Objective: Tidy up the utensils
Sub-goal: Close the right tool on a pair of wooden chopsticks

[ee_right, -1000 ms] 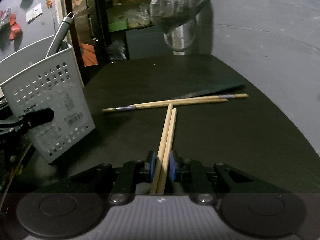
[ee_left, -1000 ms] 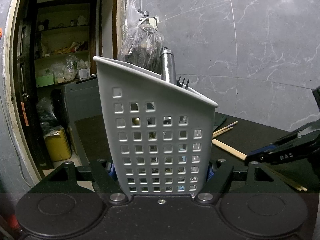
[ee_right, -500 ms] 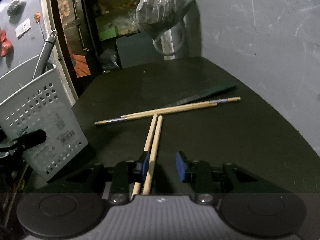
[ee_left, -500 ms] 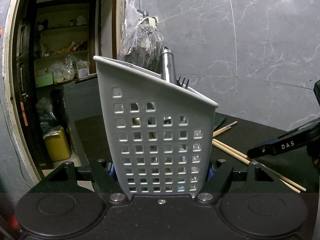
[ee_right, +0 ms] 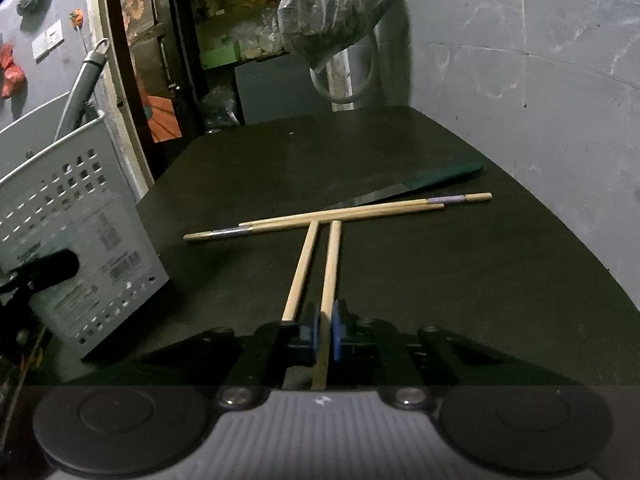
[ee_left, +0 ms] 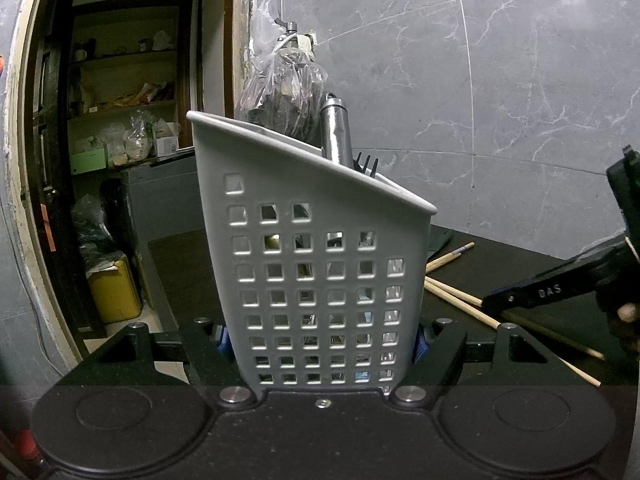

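Observation:
My left gripper [ee_left: 322, 340] is shut on the base of a white perforated utensil basket [ee_left: 320, 260], which stands upright on the black counter. A steel handle [ee_left: 336, 128] and dark fork tines [ee_left: 366, 162] stick out of its top. My right gripper [ee_right: 326, 332] is closing; its blue pads press one wooden chopstick [ee_right: 331, 264] low over the counter. The chopstick's twin [ee_right: 302, 268] lies just outside the left finger. Beyond them, two more chopsticks [ee_right: 340, 214] lie crosswise beside a knife [ee_right: 432, 178] with a dark green handle. The basket [ee_right: 80, 240] stands to the left.
A clear plastic bag [ee_right: 336, 12] hangs from a tap at the counter's far end. A grey marble wall [ee_left: 500, 100] runs along the right. The black counter [ee_right: 440, 280] drops off on the left towards a doorway with cluttered shelves [ee_left: 120, 120] and a yellow canister [ee_left: 114, 290].
The right gripper had both chopsticks between its pads, opened wide, shifted slightly right and closed on one only. The left gripper and basket have not moved.

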`<state>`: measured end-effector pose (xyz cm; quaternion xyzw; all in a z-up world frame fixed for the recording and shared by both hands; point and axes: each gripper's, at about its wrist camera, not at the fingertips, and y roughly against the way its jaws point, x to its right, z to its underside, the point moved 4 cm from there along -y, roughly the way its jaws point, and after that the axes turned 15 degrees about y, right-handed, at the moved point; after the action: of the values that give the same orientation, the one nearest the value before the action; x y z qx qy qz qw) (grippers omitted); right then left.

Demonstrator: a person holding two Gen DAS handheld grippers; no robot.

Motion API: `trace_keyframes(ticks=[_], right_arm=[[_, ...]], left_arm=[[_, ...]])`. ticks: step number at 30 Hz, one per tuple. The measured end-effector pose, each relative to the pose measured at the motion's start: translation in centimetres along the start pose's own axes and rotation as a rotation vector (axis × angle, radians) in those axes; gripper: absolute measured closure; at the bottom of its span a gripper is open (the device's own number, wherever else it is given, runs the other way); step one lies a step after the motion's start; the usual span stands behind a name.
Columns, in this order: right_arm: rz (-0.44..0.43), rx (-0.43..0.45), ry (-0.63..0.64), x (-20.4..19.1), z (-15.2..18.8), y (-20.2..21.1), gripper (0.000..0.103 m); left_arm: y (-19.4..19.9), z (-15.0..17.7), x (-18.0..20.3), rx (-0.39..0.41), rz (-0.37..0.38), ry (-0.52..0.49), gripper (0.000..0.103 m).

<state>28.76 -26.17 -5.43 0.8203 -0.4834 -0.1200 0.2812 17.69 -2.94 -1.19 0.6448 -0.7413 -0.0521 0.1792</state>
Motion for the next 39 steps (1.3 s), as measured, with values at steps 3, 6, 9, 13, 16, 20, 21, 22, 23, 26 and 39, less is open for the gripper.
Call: trace_keyframes(ticks=[3, 6, 9, 13, 16, 20, 21, 22, 23, 26, 39], right_arm=[[-0.015, 0.004, -0.006, 0.0, -0.4, -0.7, 0.095], [-0.03, 0.002, -0.01, -0.2, -0.7, -1.0, 0.095], [-0.049, 0.006, -0.053, 0.1, -0.9, -1.0, 0.09], [-0.066, 0.017, -0.096, 0.8, -1.5, -1.2, 0.055], [-0.09, 0.018, -0.085, 0.5, -2.3, -1.7, 0.045], [-0.062, -0.026, -0.018, -0.7, -2.9, -3.2, 0.036], [-0.054, -0.027, 0.001, -1.1, -3.0, -3.4, 0.033], [-0.049, -0.031, 0.016, -1.5, -3.0, -3.4, 0.029], [-0.046, -0.033, 0.026, -1.9, -3.0, -3.4, 0.029], [-0.039, -0.034, 0.051, -2.5, -2.9, -3.4, 0.029], [0.021, -0.044, 0.136, -2.4, -2.4, -2.6, 0.086]], left_arm=[[0.0, 0.0, 0.0, 0.0, 0.0, 0.001, 0.027], [0.0, 0.0, 0.0, 0.0, 0.001, 0.0, 0.027], [0.0, 0.0, 0.0, 0.0, 0.001, 0.001, 0.027], [0.0, 0.0, 0.0, -0.001, 0.001, 0.0, 0.027], [-0.1, 0.0, 0.0, -0.003, -0.001, -0.001, 0.027], [-0.1, 0.0, 0.0, -0.004, 0.0, -0.002, 0.027], [-0.1, 0.0, 0.0, -0.003, 0.0, -0.002, 0.027], [-0.1, 0.1, 0.0, -0.004, 0.0, -0.001, 0.027], [-0.1, 0.1, 0.0, -0.004, 0.0, -0.001, 0.027], [-0.2, 0.1, 0.0, -0.008, 0.001, 0.0, 0.027], [-0.5, 0.2, -0.1, -0.014, 0.003, 0.004, 0.027]])
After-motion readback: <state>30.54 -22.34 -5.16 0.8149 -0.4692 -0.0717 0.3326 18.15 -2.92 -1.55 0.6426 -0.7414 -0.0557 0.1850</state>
